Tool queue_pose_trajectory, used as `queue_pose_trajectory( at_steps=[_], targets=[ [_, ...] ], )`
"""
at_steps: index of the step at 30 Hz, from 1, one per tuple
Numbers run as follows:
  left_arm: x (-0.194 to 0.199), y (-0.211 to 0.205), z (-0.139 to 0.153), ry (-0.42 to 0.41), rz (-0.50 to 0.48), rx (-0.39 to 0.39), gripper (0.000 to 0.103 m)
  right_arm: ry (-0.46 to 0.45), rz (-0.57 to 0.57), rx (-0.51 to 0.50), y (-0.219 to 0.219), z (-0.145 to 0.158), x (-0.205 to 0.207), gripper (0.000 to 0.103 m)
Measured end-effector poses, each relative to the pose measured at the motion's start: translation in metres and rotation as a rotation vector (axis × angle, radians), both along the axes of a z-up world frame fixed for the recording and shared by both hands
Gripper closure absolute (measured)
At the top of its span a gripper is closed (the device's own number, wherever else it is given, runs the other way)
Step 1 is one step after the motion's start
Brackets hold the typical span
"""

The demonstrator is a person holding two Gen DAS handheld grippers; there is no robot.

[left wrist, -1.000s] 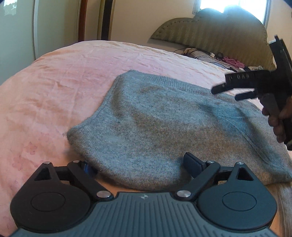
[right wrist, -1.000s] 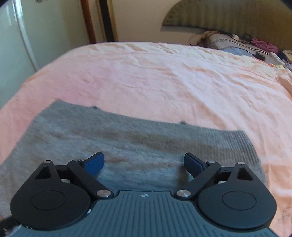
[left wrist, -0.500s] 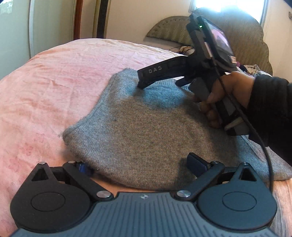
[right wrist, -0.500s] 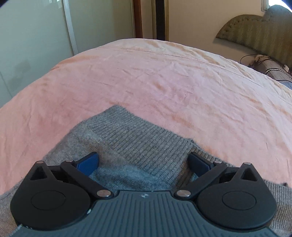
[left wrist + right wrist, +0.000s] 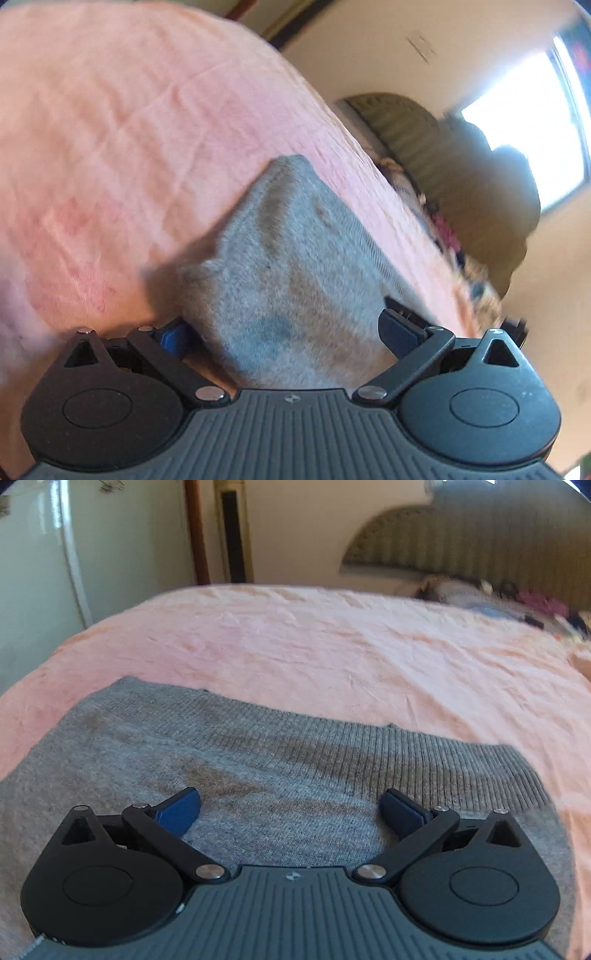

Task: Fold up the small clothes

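Observation:
A folded grey knit sweater (image 5: pixel 295 258) lies on the pink bedspread (image 5: pixel 110 129). My left gripper (image 5: pixel 284 332) is open, its blue pads wide apart at the sweater's near edge; the view is tilted and blurred. The left pad is partly hidden under the knit edge. My right gripper (image 5: pixel 288 808) is open and hovers low over the sweater (image 5: pixel 258 760), with the ribbed hem band (image 5: pixel 369 749) just beyond its pads. Neither gripper holds cloth.
The pink bedspread (image 5: pixel 332 638) stretches beyond the sweater. A padded olive headboard (image 5: pixel 461 542) with pillows and small clutter (image 5: pixel 517 602) stands at the far right. A pale wardrobe (image 5: pixel 37 554) and a door frame (image 5: pixel 195 531) are beyond the bed's left.
The left gripper has tilted sharply and lifted, blurring its view. The right gripper has drawn back from the sweater's far corner to over the middle and left the left wrist view.

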State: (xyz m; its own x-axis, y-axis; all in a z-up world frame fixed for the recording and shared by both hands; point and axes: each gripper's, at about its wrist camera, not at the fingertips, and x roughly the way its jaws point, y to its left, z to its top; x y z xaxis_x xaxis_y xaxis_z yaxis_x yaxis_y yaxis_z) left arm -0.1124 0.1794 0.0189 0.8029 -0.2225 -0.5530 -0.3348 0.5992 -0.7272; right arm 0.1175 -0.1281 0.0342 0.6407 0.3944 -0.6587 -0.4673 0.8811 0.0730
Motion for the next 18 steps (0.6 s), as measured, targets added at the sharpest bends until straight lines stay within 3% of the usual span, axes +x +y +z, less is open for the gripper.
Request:
queue_pose_trajectory(
  at_steps=[4,8,10,12,13,14,18],
  targets=[
    [-0.002,0.021,-0.009,0.023,0.08,-0.217,0.002,0.019,-0.019,-0.011,0.001,0.007,0.0,0.0],
    [-0.008,0.027,-0.014,0.034,0.104,-0.342,0.002,0.022,-0.048,0.11,-0.03,0.032,-0.025,0.0],
    [-0.003,0.026,-0.015,0.045,0.11,-0.33,0.002,0.015,-0.058,0.109,-0.048,0.036,-0.039,0.0],
    [0.005,0.024,-0.014,0.056,0.116,-0.307,0.008,0.045,-0.071,0.046,-0.059,0.023,-0.045,0.0],
    [0.009,0.022,-0.012,0.064,0.114,-0.286,0.008,0.036,-0.078,0.007,-0.062,0.014,-0.048,0.0],
    [0.012,0.02,-0.009,0.071,0.112,-0.267,0.008,-0.028,-0.057,-0.011,-0.066,0.007,-0.056,0.0],
    [0.019,0.008,-0.004,0.084,0.103,-0.201,0.008,-0.033,-0.091,0.096,-0.079,0.01,-0.061,0.0]
  ],
)
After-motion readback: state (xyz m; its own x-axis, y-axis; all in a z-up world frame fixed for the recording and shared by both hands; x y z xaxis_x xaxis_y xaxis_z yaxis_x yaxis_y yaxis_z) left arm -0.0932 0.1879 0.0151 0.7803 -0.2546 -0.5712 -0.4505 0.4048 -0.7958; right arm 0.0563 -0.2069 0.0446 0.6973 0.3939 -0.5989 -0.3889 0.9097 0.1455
